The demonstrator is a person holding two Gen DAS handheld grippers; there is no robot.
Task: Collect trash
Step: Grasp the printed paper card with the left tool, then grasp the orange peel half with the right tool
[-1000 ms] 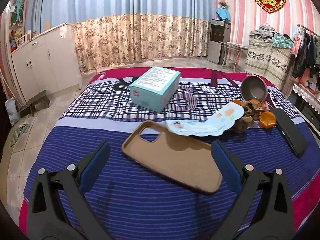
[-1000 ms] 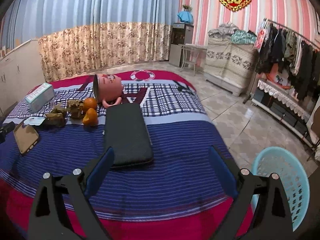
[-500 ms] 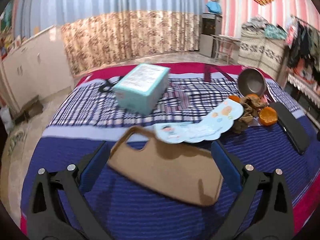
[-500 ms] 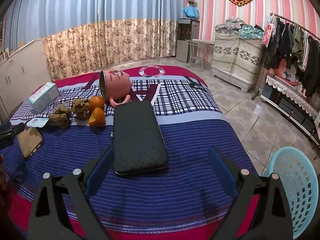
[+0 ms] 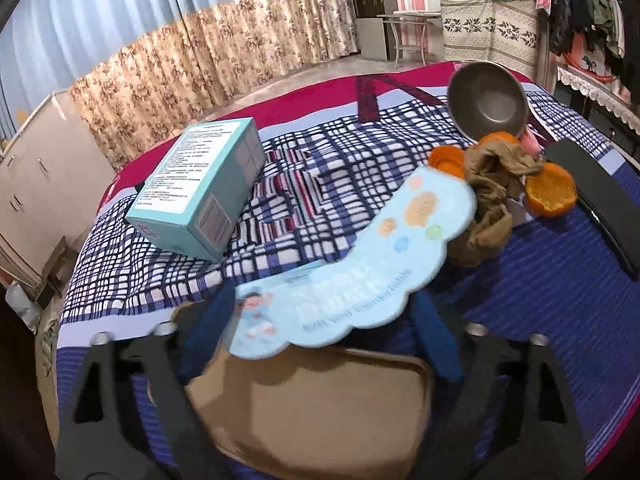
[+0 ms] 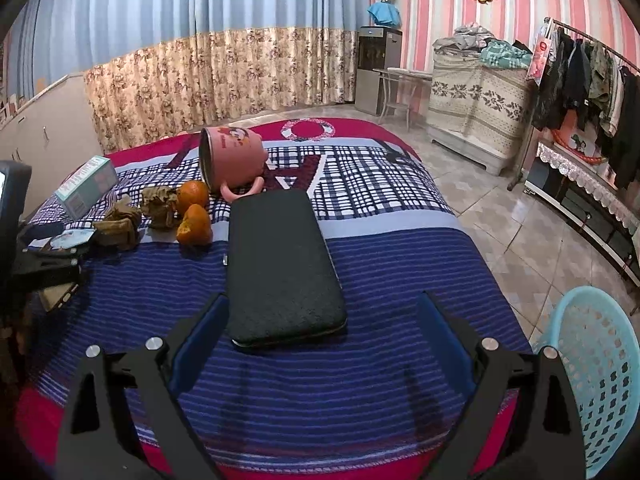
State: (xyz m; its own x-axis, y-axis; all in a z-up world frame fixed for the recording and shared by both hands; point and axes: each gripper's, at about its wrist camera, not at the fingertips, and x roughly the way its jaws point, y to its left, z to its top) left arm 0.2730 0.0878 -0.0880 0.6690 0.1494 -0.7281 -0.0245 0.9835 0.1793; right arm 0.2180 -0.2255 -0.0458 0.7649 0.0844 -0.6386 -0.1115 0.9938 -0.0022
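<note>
From my seat, working left to right across the bed (image 6: 400, 280): I count one teal carton (image 5: 200, 196) on the plaid part of the cover, one tan phone case (image 5: 320, 408) lying flat under my left tongs, one light blue scalloped paper card (image 5: 360, 276) whose near end lies over the case's far edge, two crumpled brown wads (image 6: 120, 222) side by side, two orange pieces (image 6: 194, 226) just right of them, one pink mug (image 6: 232, 160) tipped on its side with its mouth facing the wads, one long black wallet (image 6: 280, 264) lying flat, and one pale blue perforated basket (image 6: 600, 380) down on the tiled floor off the bed's right corner.

The left gripper (image 5: 320, 332) has its jaws closing right now. The near end of the blue card sits between the two blue pads, above the phone case, but I see a gap on both sides, so the pads do not press on it. The card looks blurred.

The right gripper (image 6: 320, 340) stands wide apart and holds nothing; the near end of the black wallet lies just beyond its tips, closer to the left pad, without touching

The trash, meaning the card, wads and orange pieces, all lies on the bed's left half, well apart from the basket
</note>
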